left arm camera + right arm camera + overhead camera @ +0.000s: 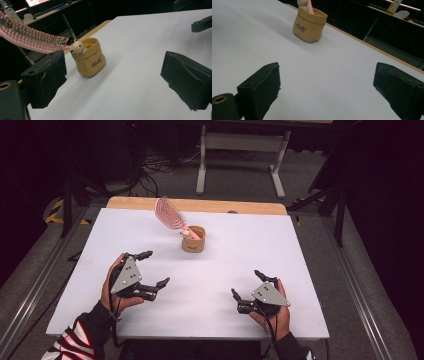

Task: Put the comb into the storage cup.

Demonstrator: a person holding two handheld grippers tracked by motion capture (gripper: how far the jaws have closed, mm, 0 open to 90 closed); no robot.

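Both held wide open and empty: left gripper (151, 268) and right gripper (245, 284), resting low on the white table (310, 270), well apart from the goods. Looks finished or not begun: one pink hairbrush (169, 213) standing tilted, handle down, in one tan pot (194, 240) mid-table, bear figure on its rim.

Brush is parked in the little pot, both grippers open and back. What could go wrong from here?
1. The pink hairbrush leans far out over the rim of the tan pot, head high and to one side; a sideways pull may well tip the small pot.
2. The pot stands free on the white table, so gripping the brush with the left gripper alone could drag it.
3. The right gripper sits apart, too far to steady anything yet.
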